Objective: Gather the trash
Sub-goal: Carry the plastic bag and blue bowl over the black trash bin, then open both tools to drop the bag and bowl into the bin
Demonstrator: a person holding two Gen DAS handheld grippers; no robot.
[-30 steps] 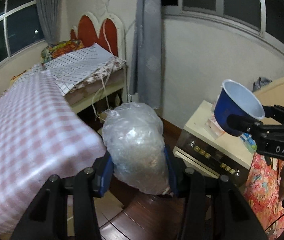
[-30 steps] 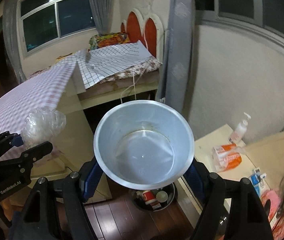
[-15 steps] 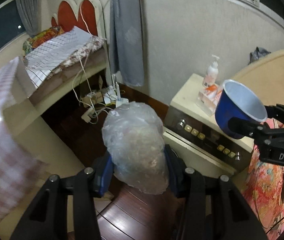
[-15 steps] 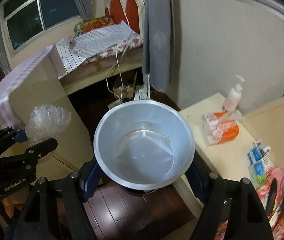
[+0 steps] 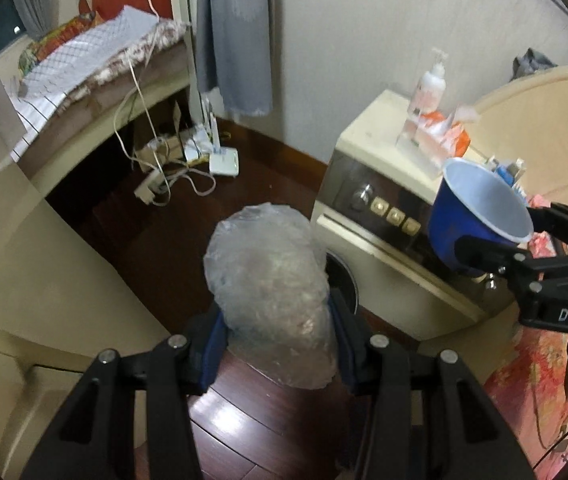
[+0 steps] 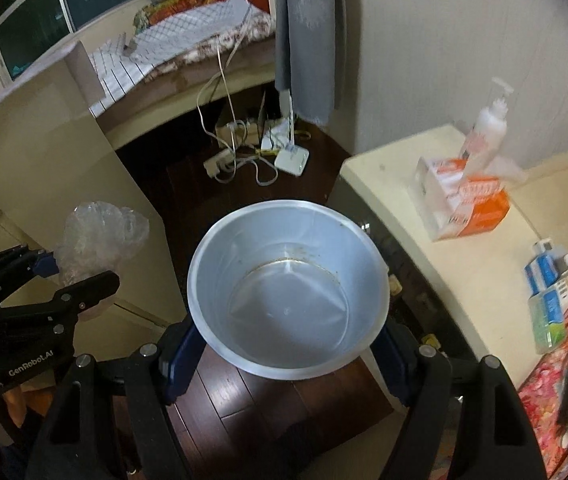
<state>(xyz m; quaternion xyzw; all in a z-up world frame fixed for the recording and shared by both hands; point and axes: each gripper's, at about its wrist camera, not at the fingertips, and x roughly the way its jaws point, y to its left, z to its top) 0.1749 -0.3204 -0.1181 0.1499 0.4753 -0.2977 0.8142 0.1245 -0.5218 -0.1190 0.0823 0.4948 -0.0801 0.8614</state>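
My left gripper [image 5: 278, 344] is shut on a crumpled clear plastic bag [image 5: 270, 292] and holds it above the dark wood floor; the bag also shows at the left of the right wrist view [image 6: 96, 236]. My right gripper [image 6: 284, 350] is shut on a blue paper cup with a white, stained inside [image 6: 287, 292]. The cup shows at the right of the left wrist view [image 5: 479, 216], held over the cabinet's front. A dark round bin rim [image 5: 343, 280] peeks out behind the bag, mostly hidden.
A cream cabinet with knobs [image 5: 387, 208] stands to the right, bearing a pump bottle [image 6: 487, 124], a tissue pack [image 6: 463, 204] and small bottles [image 6: 547, 280]. A cream table panel [image 6: 44, 152] is at the left. Cables and a white router [image 6: 291, 158] lie on the floor.
Both grippers have tilted down and moved towards the floor between table and cabinet, each keeping its load. The checked tablecloth has left the view; the floor and cables now show.
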